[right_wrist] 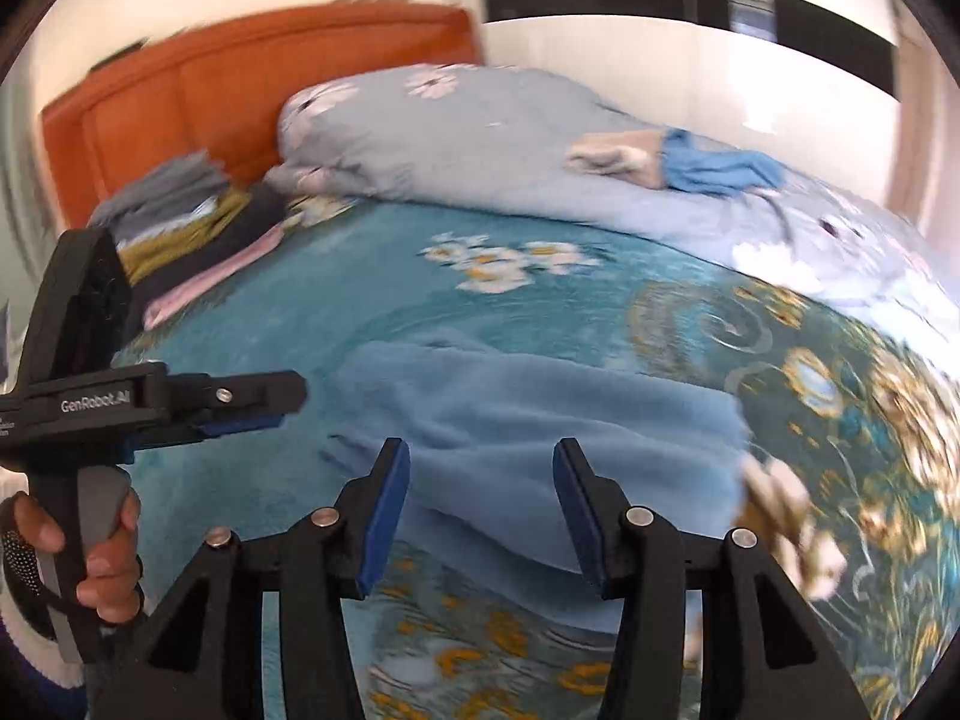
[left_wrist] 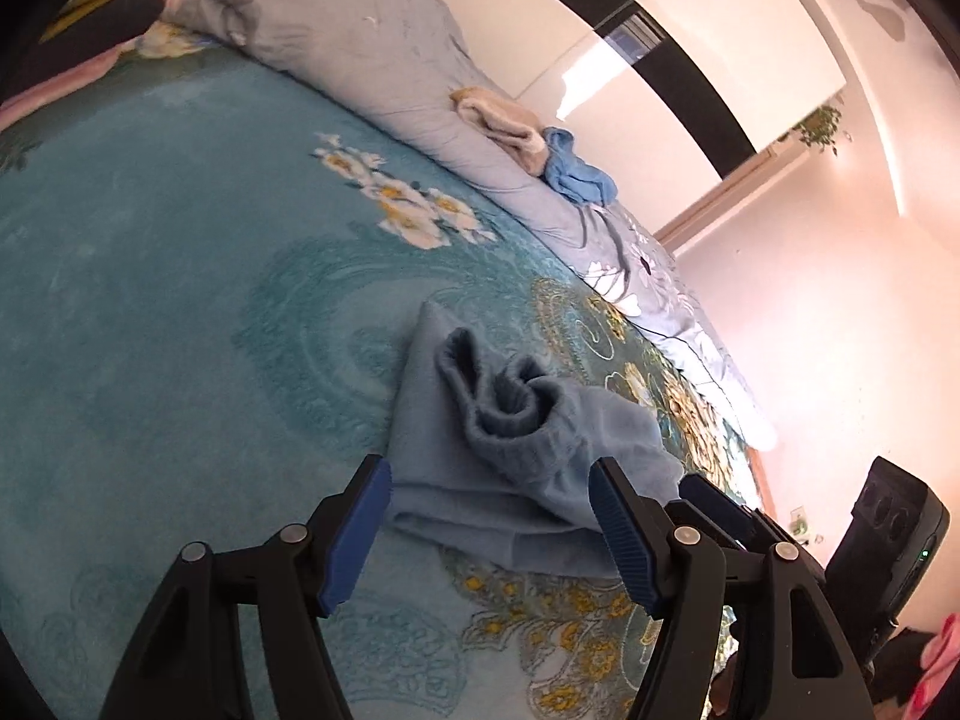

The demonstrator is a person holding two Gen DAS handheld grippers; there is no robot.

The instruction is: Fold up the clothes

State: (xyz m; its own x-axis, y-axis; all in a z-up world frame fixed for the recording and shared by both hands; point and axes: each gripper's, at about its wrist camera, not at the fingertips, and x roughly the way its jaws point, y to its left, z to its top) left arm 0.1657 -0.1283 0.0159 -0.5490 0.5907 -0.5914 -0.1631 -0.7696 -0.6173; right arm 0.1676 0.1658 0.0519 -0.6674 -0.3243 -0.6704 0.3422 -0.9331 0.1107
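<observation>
Light-blue garment (left_wrist: 516, 480) lies bunched mid-bed, nearer the foot edge; my left gripper (left_wrist: 489, 531) and right gripper (right_wrist: 483, 516) hang fingers wide, holding nothing, so I'd pinch two corners low and flatten first.

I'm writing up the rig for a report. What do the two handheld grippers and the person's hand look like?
Both the left gripper and the right gripper are black plastic linkages with silver rivets and ribbed blue pads on their fingers. The left one's body reads "GenRobot.AI" in white and has a grey grip. The hand holding it wears a dotted black-and-white cuff.
</observation>
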